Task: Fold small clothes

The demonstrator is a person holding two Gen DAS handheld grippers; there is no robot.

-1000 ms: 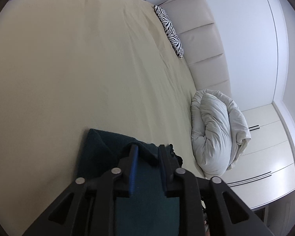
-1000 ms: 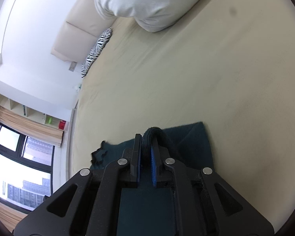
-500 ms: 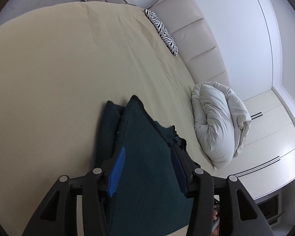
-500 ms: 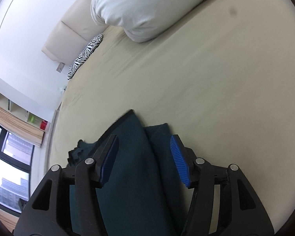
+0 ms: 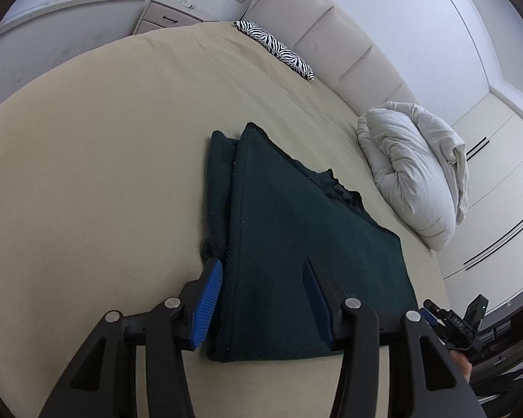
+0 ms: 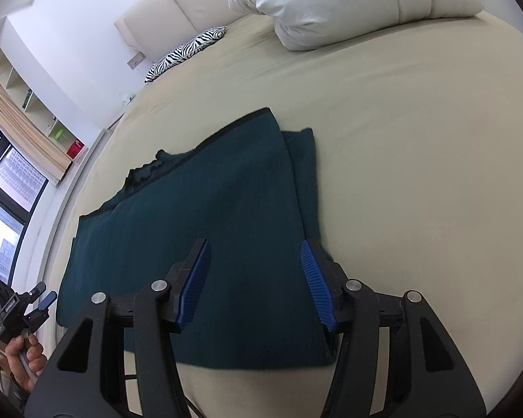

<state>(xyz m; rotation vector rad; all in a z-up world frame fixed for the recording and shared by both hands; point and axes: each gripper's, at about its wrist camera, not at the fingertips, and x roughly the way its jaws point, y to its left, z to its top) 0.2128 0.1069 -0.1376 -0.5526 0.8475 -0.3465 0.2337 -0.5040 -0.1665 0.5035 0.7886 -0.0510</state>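
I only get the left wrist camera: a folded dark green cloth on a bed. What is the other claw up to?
Observer: The right claw is open. Its jaws have just been opening and pinch nothing; the cloth lies flat below them.
Visitor: Does this room have any daylight?
Observer: Yes, a window with buildings outside sits beyond the far side of the bed, with a tan curtain beside it.
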